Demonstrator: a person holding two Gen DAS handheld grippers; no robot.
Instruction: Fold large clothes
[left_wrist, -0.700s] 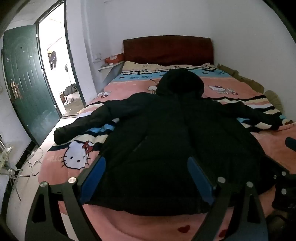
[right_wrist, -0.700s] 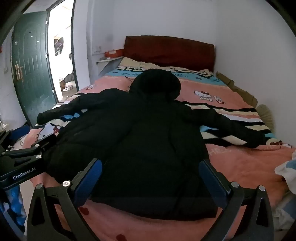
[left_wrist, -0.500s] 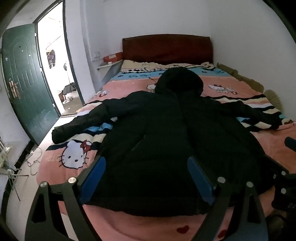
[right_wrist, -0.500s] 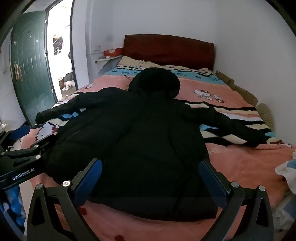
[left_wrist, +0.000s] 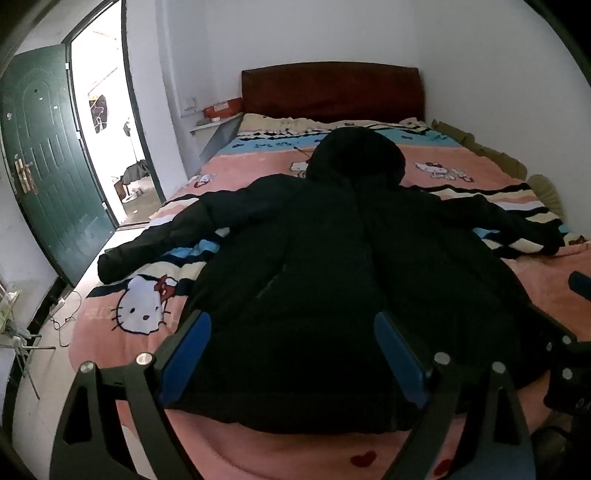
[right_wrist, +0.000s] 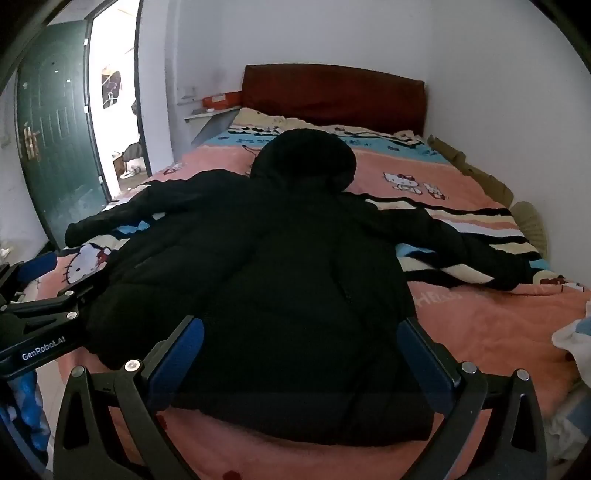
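The black hooded coat (left_wrist: 332, 266) is lying spread flat for folding; both the left gripper (left_wrist: 291, 354) and the right gripper (right_wrist: 299, 354) are hovering wide and empty near its hem.

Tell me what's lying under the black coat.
The black coat lies spread on a pink cartoon-cat blanket covering the bed. The print beneath the coat's body is hidden.

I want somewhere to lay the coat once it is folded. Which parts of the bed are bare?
Free: the pink blanket between the black coat and its right sleeve; also the stretch between the hood and the headboard. The strip below the hem is narrow. The middle is crowded: the coat and its spread sleeves cover it.
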